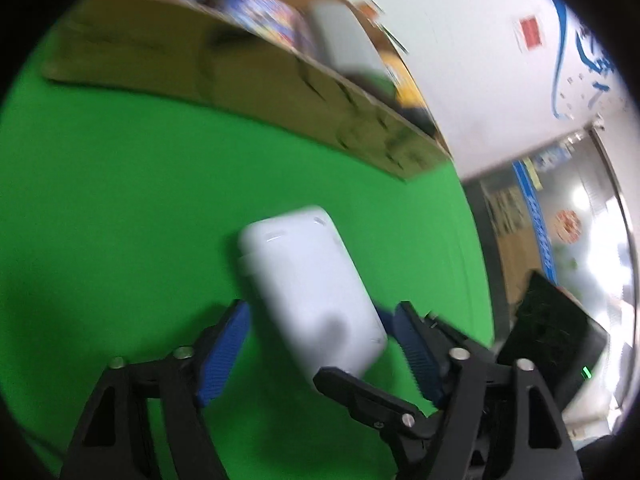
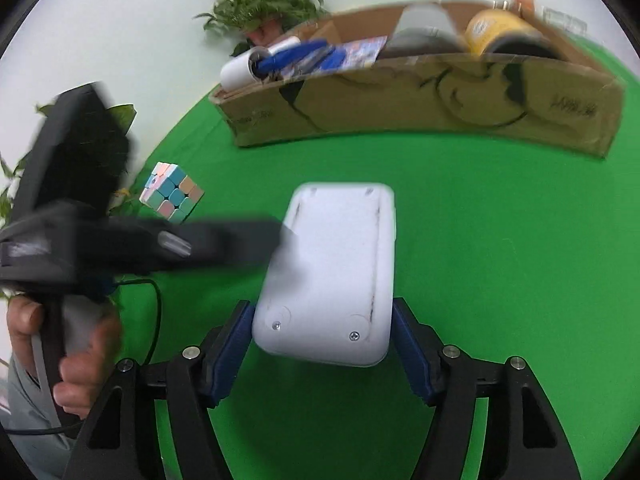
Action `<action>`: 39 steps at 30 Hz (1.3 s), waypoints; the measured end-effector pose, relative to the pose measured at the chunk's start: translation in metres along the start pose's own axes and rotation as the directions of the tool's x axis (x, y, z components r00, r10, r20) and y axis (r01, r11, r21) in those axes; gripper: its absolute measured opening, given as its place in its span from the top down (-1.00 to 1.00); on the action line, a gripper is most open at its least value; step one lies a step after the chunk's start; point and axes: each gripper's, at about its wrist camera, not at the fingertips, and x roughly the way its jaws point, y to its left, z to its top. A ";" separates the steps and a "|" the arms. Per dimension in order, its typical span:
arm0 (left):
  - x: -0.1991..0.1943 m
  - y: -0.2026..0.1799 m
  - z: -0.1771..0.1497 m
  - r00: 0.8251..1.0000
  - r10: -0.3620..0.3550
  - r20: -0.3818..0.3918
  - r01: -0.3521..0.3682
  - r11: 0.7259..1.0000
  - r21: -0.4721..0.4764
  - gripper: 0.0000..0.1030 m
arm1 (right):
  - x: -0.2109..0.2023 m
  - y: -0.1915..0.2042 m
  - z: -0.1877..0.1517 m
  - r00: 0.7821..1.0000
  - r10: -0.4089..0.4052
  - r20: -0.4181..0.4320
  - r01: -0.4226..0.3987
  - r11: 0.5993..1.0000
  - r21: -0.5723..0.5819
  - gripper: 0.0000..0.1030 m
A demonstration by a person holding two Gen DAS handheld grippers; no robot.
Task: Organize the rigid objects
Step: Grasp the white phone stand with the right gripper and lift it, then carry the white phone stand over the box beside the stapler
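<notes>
A white rounded plastic device [image 2: 332, 272] is held between both grippers above the green cloth. My right gripper [image 2: 322, 340] has its blue pads on the device's two sides, its screwed underside facing the camera. In the left wrist view the same device [image 1: 308, 292] lies tilted between my left gripper's [image 1: 320, 344] blue pads, with the right gripper's black finger [image 1: 360, 396] against its lower edge. The left gripper [image 2: 236, 240] reaches in from the left and touches the device's side. A pastel puzzle cube [image 2: 172, 192] sits on the cloth at left.
A long cardboard box [image 2: 420, 100] stands at the back of the green cloth [image 2: 500, 260], holding a lint roller [image 2: 248, 66], blue items, a dark jar and a yellow container [image 2: 496, 32]. Potted plants [image 2: 264, 0] stand behind. A cable [image 2: 156, 320] trails at left.
</notes>
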 end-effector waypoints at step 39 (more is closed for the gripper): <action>-0.007 -0.039 -0.016 0.966 0.172 0.192 -0.181 0.983 0.029 -0.63 | -0.016 -0.059 -0.024 0.947 -0.321 -0.017 0.321 0.947 -0.026 -0.24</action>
